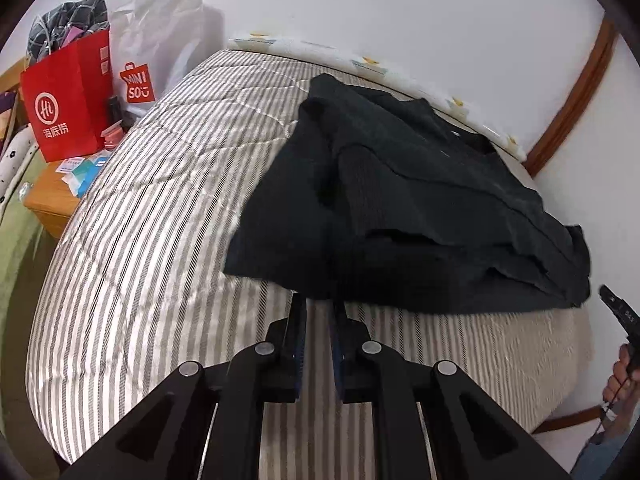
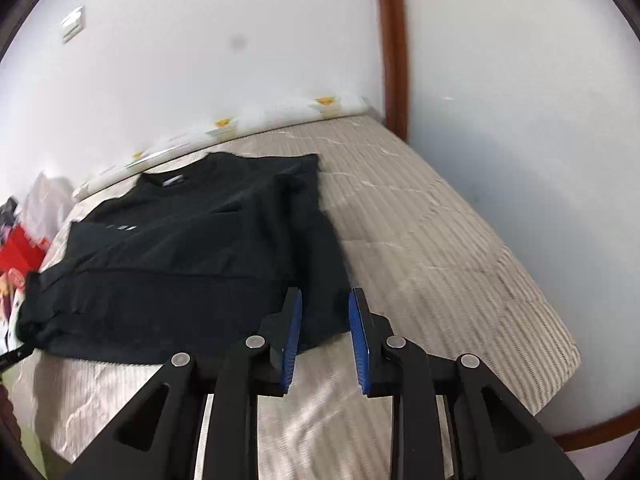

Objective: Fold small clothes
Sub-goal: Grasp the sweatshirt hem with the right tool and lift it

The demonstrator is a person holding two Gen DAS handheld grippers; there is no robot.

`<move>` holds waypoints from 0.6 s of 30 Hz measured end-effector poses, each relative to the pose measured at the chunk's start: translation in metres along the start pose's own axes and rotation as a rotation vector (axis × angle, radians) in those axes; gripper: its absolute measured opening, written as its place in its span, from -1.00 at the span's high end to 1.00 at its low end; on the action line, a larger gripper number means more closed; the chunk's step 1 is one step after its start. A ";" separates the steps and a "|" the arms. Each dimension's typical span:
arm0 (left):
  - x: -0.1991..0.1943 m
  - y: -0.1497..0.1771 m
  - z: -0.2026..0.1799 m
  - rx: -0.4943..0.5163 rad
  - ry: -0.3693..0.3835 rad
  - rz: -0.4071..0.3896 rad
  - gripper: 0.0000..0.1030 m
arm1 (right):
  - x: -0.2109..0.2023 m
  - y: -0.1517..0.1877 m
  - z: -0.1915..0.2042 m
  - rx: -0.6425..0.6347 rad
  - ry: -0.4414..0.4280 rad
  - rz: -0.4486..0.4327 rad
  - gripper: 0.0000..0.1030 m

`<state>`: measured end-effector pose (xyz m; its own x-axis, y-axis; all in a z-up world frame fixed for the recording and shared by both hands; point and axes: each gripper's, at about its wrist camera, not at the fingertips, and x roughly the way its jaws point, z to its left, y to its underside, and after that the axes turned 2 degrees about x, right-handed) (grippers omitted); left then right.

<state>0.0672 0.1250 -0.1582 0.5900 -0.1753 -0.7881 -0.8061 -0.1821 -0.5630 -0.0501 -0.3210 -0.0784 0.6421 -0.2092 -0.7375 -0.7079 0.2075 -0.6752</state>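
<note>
Lying on the striped bed (image 1: 152, 208) is a black shirt (image 1: 400, 208), partly folded, its layers stacked unevenly and its collar toward the wall side. In the right wrist view the shirt (image 2: 192, 264) shows a small white label at the neck and covers the bed's (image 2: 440, 264) left half.

The left gripper (image 1: 318, 304) sits at the shirt's near hem, its jaws drawn close with only a narrow gap; the tips meet the dark cloth edge, and I cannot tell whether any cloth is caught between them. The right gripper (image 2: 324, 304) hangs over the shirt's near right corner, jaws parted, blue pads showing, nothing between them. It also appears at the right rim of the left wrist view, right of the shirt, as a dark tool (image 1: 618, 312) in a hand (image 1: 622, 376).

Left of the shirt, beyond the bed's edge, a wooden nightstand (image 1: 48, 196) carries a red bag (image 1: 66, 100), a white Miniso bag (image 1: 160, 44) and small boxes (image 1: 82, 172).
</note>
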 end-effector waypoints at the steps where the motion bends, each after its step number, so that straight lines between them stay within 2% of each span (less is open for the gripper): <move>1: -0.004 0.003 -0.001 0.007 0.014 -0.005 0.74 | -0.002 0.004 0.007 -0.017 -0.019 0.004 0.53; 3: -0.011 0.008 -0.004 0.020 0.032 -0.020 0.69 | 0.000 0.010 0.025 -0.051 -0.061 0.019 0.53; 6: -0.020 0.013 -0.010 0.036 0.049 -0.041 0.47 | 0.012 0.023 0.049 -0.100 -0.130 0.057 0.58; 9: -0.024 0.015 -0.019 0.078 0.072 -0.037 0.43 | 0.028 0.037 0.069 -0.144 -0.195 0.108 0.66; 18: -0.011 0.004 -0.041 0.119 0.108 -0.004 0.43 | 0.052 0.043 0.081 -0.156 -0.205 0.131 0.69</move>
<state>0.0598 0.0865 -0.1417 0.5896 -0.2794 -0.7578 -0.7994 -0.0683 -0.5969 -0.0230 -0.2460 -0.1470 0.5773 0.0103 -0.8165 -0.8151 0.0673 -0.5755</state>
